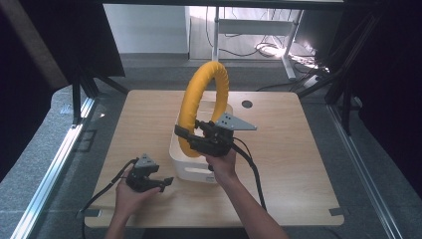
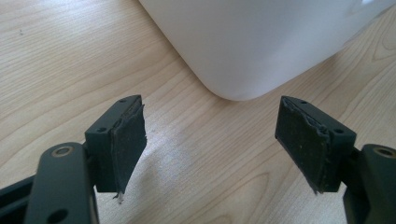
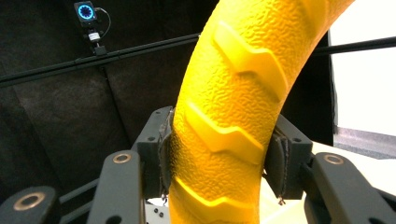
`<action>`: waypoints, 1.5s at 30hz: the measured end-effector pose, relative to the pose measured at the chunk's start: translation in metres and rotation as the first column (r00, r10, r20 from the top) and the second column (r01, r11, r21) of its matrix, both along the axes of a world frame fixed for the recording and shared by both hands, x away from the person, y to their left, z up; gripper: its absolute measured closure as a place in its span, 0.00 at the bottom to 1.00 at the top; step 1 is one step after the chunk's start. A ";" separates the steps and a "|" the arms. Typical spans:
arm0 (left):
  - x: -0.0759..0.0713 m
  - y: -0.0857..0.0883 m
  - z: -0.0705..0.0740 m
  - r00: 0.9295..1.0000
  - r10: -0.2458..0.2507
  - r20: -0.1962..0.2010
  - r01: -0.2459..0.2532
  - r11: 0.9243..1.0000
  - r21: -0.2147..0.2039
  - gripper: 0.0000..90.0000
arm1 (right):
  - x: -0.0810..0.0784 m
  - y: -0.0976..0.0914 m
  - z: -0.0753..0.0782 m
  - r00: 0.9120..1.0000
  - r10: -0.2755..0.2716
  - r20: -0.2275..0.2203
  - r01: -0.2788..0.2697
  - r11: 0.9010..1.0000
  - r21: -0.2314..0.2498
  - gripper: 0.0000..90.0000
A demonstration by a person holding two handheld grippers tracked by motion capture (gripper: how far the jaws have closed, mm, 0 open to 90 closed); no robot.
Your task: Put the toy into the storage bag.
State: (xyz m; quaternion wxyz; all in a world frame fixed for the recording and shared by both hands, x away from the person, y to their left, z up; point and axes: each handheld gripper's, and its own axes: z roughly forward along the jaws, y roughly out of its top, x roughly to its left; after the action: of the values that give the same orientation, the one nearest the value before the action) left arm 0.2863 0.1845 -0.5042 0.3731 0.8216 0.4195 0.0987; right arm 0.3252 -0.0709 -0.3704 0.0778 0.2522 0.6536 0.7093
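Bench is taking up the middle of the high view, with the white bin sitting at its centre. The yellow ring is standing upright on edge over the bin, its lower arc inside the bin's rim and its top rising toward upper centre of frame. The ring's plane is running front to back, so lowering it straight down looks like the move to come. Right claw is clamping the ring's lower left arc, pads pressing both sides of the ribbed surface in the right gripper view. Left claw is resting low at lower left, jaws wide apart and holding nothing, pointing at the bin's near corner just ahead.
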 end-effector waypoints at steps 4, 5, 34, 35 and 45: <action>0.000 0.000 0.000 1.000 -0.002 -0.002 0.002 1.000 0.000 0.28 | 0.000 0.002 -0.009 1.000 -0.003 -0.015 0.002 1.000 -0.016 0.55; 0.000 0.000 0.000 1.000 -0.002 -0.002 0.002 1.000 -0.001 0.28 | 0.000 0.002 -0.011 1.000 -0.004 -0.016 0.004 1.000 -0.016 0.54; 0.000 -0.001 -0.001 1.000 -0.006 -0.007 0.006 1.000 0.000 0.28 | -0.010 0.002 -0.032 0.999 -0.034 -0.023 0.032 0.997 -0.068 0.55; 0.000 -0.001 -0.001 1.000 -0.006 -0.007 0.006 1.000 -0.001 0.28 | -0.010 0.001 -0.032 0.999 -0.035 -0.027 0.033 0.997 -0.072 0.55; 0.000 -0.001 -0.001 1.000 -0.010 -0.008 0.010 1.000 0.000 0.27 | -0.014 -0.002 -0.037 0.997 -0.039 -0.064 0.033 0.995 -0.098 0.55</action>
State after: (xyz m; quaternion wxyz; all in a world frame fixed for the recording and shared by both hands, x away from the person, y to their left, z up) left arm 0.2864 0.1831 -0.5056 0.3719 0.8242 0.4167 0.0935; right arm 0.3108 -0.0729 -0.4071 0.0810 0.2830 0.6847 0.6667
